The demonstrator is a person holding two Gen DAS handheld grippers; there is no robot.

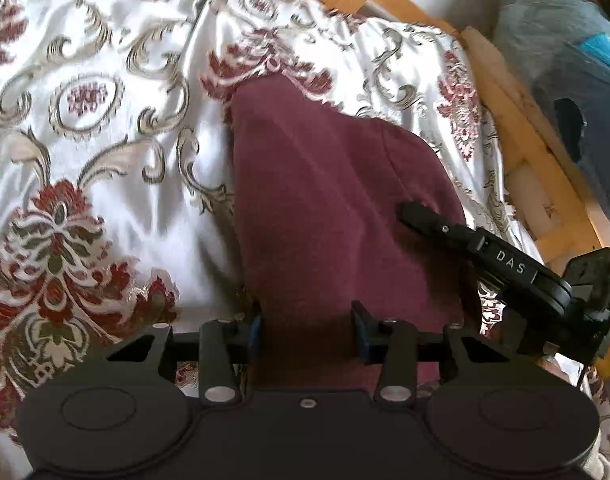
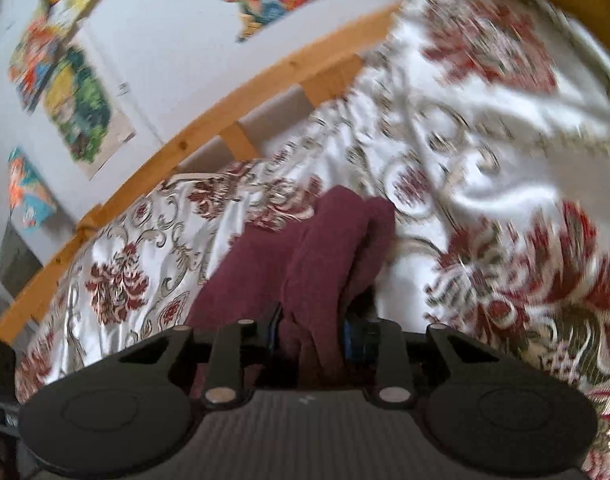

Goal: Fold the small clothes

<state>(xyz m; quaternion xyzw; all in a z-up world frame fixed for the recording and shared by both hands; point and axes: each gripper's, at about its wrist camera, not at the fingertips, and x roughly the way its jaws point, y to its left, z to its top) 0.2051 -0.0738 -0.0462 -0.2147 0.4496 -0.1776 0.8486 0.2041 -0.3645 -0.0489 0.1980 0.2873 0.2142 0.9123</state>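
Note:
A small maroon garment [image 1: 325, 200] lies on a white bedspread with red and gold floral pattern [image 1: 105, 120]. My left gripper [image 1: 307, 332] is shut on the garment's near edge, the cloth passing between its fingers. My right gripper [image 2: 313, 332] is shut on a bunched part of the same maroon garment [image 2: 305, 248], lifted in folds. The right gripper also shows in the left wrist view [image 1: 409, 210], coming in from the right with its fingers on the cloth. The right wrist view is blurred.
A wooden bed rail [image 2: 185, 144] runs along the bedspread's far side, against a white wall with colourful pictures [image 2: 81, 112]. In the left wrist view the wooden rail [image 1: 525, 128] runs at the right, with a grey-blue object [image 1: 565, 60] beyond it.

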